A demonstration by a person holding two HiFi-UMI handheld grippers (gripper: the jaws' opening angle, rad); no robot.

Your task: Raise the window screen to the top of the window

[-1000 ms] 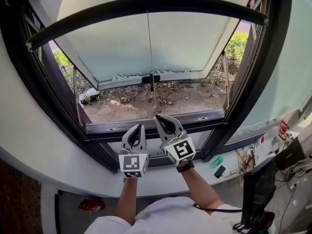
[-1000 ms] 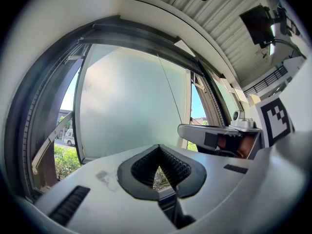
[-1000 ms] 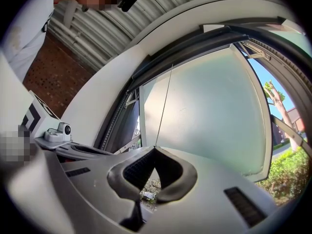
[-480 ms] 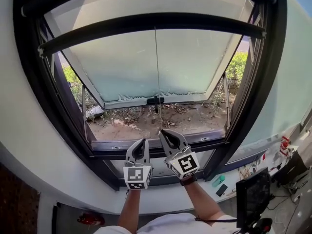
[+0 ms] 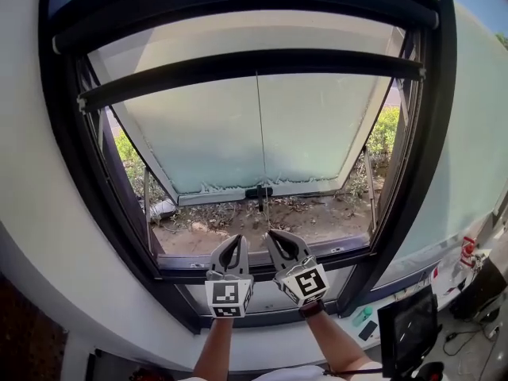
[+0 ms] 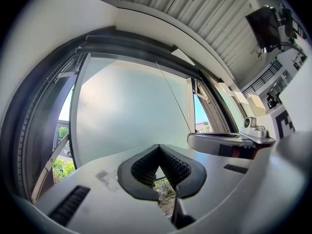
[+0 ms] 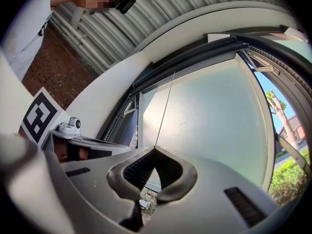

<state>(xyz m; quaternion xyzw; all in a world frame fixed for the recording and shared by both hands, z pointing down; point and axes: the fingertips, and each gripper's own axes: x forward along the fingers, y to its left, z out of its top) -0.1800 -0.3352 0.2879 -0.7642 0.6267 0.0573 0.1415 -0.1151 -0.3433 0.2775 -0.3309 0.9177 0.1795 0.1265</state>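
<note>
1. Head view: the window screen [image 5: 238, 38] sits at the top of the black window frame [image 5: 63, 117]. Its bottom bar [image 5: 254, 66] lies high in the opening, just under the top housing.
2. A thin pull cord [image 5: 259, 133] hangs from the middle of the bar.
3. Right tool [image 5: 272, 233]: the jaws are closed on the cord. The right gripper view shows the cord ending at the meeting tips.
4. Left tool [image 5: 236, 239]: the jaws are closed with nothing between them. In the left gripper view the cord passes beside them.
5. Only the head view shows the frosted pane [image 5: 317, 125] swung outward over soil [image 5: 206, 228].
6. Only the right gripper view shows a brick wall [image 7: 53, 67].
</note>
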